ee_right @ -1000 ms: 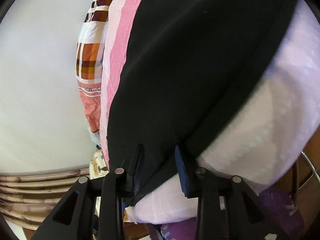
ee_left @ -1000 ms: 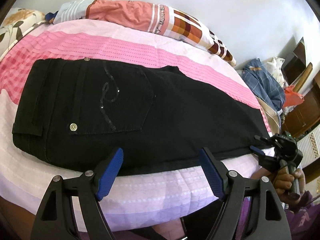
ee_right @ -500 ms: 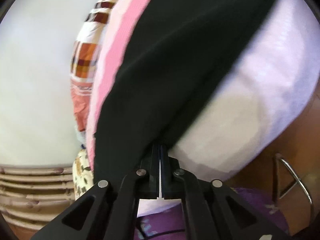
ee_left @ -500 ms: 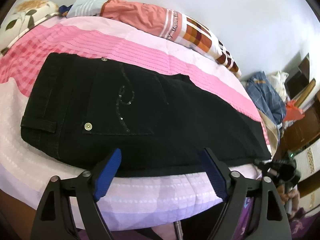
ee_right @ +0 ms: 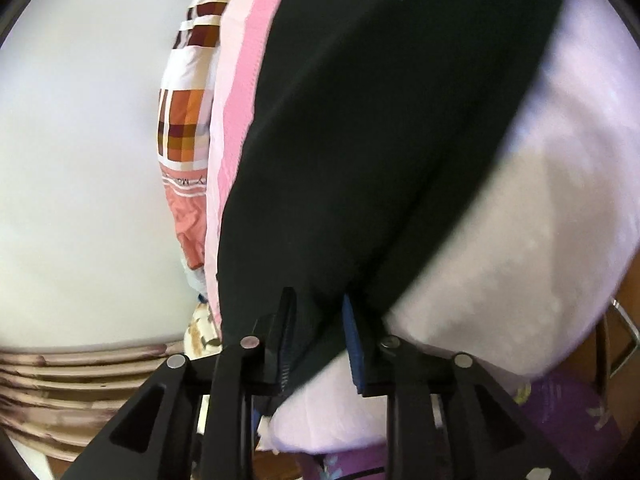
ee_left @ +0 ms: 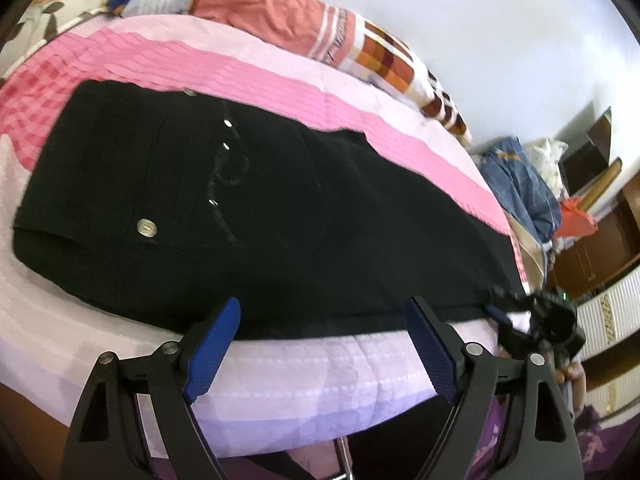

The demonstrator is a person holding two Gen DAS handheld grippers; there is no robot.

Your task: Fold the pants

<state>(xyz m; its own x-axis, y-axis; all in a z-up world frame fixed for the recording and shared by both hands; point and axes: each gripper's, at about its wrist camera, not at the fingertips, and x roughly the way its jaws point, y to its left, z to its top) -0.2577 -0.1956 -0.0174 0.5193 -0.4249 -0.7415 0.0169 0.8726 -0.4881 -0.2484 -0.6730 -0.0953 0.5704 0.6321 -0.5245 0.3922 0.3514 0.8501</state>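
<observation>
Black pants lie flat and lengthwise on the bed, waistband at the left, legs running right. My left gripper is open, its blue pads at the near edge of the pants, holding nothing. My right gripper has its jaws partly open around the hem end of the pants, with black cloth between the pads; it also shows in the left wrist view at the right end of the legs.
The bed has a pink and lilac quilted cover. A patterned pillow or blanket lies along the far edge by the white wall. Clothes are piled at the right, beside wooden furniture.
My right gripper was shut on the hem half a second ago and its jaws now stand apart again. My left gripper has moved closer to the pants' near edge, still open.
</observation>
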